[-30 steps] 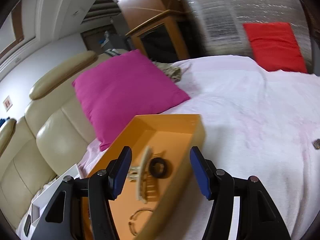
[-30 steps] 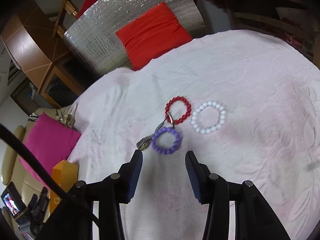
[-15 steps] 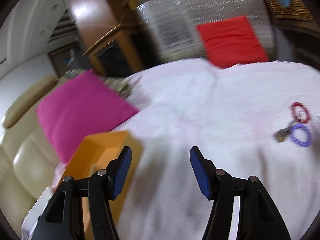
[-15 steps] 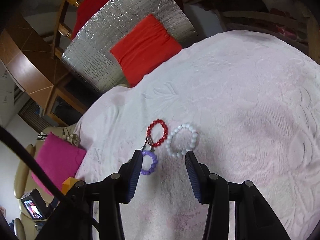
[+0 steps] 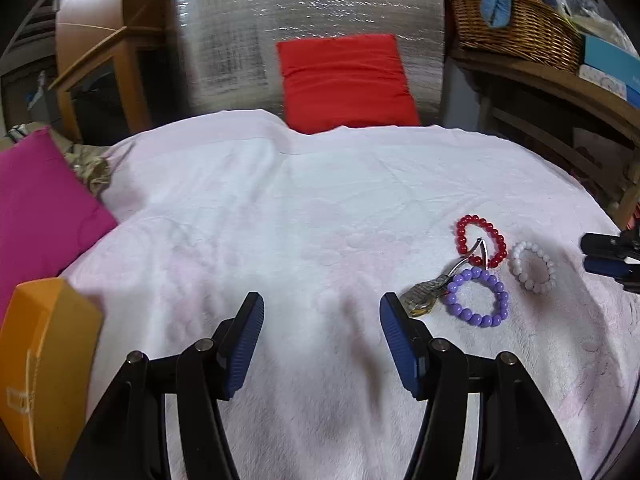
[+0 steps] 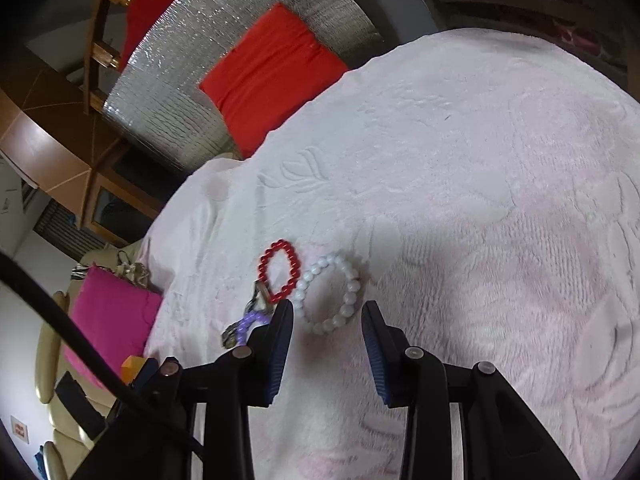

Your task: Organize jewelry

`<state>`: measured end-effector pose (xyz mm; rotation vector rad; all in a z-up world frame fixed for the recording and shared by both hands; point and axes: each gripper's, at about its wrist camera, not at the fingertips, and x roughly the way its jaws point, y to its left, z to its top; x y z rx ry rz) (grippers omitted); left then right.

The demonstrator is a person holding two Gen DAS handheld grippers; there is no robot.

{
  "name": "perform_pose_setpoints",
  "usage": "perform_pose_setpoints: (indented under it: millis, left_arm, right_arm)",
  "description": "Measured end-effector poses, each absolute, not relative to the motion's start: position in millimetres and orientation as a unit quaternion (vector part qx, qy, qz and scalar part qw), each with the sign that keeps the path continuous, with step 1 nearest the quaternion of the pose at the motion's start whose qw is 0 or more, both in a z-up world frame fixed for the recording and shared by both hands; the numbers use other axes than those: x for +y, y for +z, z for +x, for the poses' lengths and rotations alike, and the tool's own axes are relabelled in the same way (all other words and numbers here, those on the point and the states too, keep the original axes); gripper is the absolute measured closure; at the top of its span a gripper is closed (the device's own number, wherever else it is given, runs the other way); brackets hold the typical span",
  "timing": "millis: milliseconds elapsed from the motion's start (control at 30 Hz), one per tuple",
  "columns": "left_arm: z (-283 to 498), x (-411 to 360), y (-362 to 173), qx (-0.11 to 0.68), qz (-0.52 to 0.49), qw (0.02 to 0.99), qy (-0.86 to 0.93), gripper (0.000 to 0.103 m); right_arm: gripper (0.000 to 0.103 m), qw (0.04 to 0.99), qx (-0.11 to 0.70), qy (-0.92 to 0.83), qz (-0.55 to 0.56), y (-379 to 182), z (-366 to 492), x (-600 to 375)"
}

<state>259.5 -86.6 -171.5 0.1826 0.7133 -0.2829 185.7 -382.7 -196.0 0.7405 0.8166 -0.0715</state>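
Lying on the pale pink blanket [image 5: 320, 208], three bead bracelets sit close together with a metal watch. The white bracelet [image 6: 330, 292] serves as the landmark. In the right wrist view the red bracelet [image 6: 279, 270] lies just beside it on its left, the two touching or nearly so. The purple bracelet [image 6: 249, 322] is lower left of the white one and is partly hidden behind the left finger of the right gripper [image 6: 327, 318]. The metal watch [image 5: 424, 298], seen better from the left wrist view, stretches from the red bracelet [image 5: 480, 245] down past the purple bracelet [image 5: 478, 298], with its band end lying inside the red ring.

The right gripper hangs just in front of the white bracelet; its fingers have just been closing, yet they stand apart with only blanket between them, and the near edge of the white ring sits at the gap without being touched. From the left wrist view the tips of the right gripper [image 5: 608, 256] show just right of the white bracelet [image 5: 532, 266].

The left gripper [image 5: 322, 308] is well to the left of the white bracelet, fingers open wide and empty, the watch just beyond its right fingertip. Further left lies an orange box [image 5: 48, 360], with a magenta cushion [image 5: 36, 200] behind it. Far behind the bracelets a red cushion [image 5: 344, 80] leans on a silver quilted panel [image 5: 240, 40].
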Motion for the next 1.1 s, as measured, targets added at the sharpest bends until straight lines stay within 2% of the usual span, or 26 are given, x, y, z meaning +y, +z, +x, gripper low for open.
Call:
perform_pose_setpoints:
  millis: [233,467,767,800,833,867,900,967,1100]
  left_arm:
    - [256.0,-112.3,-172.9,0.349,0.079,0.910,-0.208,0.042]
    - [251.5,-140.3,-180.9,0.384,0.063,0.884,-0.258,0.042]
    - [268.0,-162.7,-205.6,0.454,0.014,0.853,-0.257,0.042]
    - [267.6,-164.3,-205.9,0.449,0.017,0.857,-0.252,0.047]
    - [267.7,-165.9,-205.7,0.445,0.028,0.861,-0.243,0.067]
    - [267.9,-166.5,-206.1,0.445,0.035,0.862,-0.241,0.079]
    - [268.9,-164.9,-207.1,0.448,0.039,0.861,-0.239,0.086]
    - [270.7,-157.6,-207.4,0.454,0.027,0.857,-0.244,0.093]
    - [273.6,-141.7,-206.3,0.474,0.021,0.849,-0.235,0.094]
  right_arm:
    - [0.065,0.852,0.400,-0.039,0.335,-205.7,208.6,-381.3]
    - [0.065,0.855,0.423,-0.062,0.295,-220.1,223.9,-377.8]
    - [0.083,0.865,0.426,-0.079,0.252,-222.2,227.9,-369.5]
    - [0.084,0.866,0.426,-0.080,0.250,-222.2,227.6,-369.0]
    - [0.085,0.866,0.426,-0.081,0.249,-222.0,227.0,-368.8]
    - [0.086,0.866,0.426,-0.082,0.250,-221.8,226.4,-369.0]
    - [0.086,0.865,0.425,-0.082,0.251,-221.6,225.6,-369.1]
    - [0.088,0.865,0.425,-0.082,0.253,-220.3,224.0,-368.4]
    - [0.092,0.867,0.424,-0.063,0.254,-215.8,222.3,-362.1]
